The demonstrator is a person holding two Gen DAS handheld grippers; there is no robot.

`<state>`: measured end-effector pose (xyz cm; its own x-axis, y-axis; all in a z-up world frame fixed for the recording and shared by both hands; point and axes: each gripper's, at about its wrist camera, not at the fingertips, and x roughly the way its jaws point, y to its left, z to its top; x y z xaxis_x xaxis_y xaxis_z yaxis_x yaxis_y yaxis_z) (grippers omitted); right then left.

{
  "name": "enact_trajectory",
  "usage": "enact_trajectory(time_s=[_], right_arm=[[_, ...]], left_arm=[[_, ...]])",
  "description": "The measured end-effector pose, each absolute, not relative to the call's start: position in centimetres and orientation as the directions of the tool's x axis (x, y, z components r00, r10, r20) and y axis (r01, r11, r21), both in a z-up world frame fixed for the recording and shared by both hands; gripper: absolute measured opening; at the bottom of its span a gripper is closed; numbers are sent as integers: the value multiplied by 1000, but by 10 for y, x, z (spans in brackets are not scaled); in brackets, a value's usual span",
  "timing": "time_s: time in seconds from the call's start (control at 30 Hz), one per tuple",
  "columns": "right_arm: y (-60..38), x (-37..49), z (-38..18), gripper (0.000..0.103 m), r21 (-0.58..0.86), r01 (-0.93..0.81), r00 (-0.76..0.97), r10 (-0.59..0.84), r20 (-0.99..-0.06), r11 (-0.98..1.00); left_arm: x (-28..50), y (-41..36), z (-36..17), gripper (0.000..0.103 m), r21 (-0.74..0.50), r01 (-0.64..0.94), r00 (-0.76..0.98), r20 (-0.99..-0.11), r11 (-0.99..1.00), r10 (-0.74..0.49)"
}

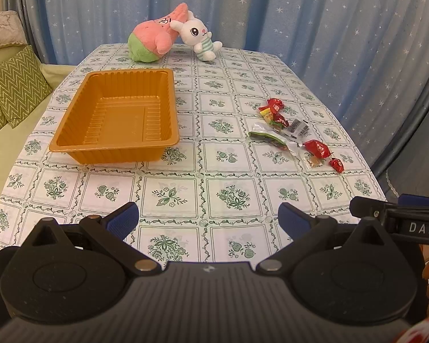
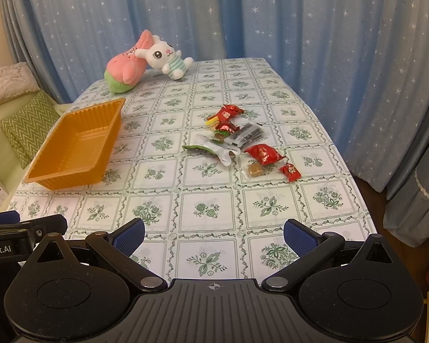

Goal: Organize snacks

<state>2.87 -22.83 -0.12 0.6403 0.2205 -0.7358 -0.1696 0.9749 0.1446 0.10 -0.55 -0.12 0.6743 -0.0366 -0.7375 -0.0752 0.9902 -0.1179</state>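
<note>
Your left gripper and right gripper hang spread wide and empty above the worktop's near edge, the snacks ahead of the right, the tray ahead-left.

The left gripper fills the bottom of its own view, its two blue-padded fingers spread wide apart with nothing between them. The right gripper sits likewise along the bottom of its view, fingers splayed wide and empty. Each gripper's black body also pokes into the other's view, the right one at the lower right edge, the left one at the lower left edge, so the two are side by side.
</note>
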Motion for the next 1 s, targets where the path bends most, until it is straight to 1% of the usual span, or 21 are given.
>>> enact_trajectory(time_s=[1.0], right_arm=[[-229, 28, 1, 103, 143, -170, 641, 220, -736, 975]], left_arm=[[0, -7, -1, 103, -124, -77, 676, -736, 989, -40]])
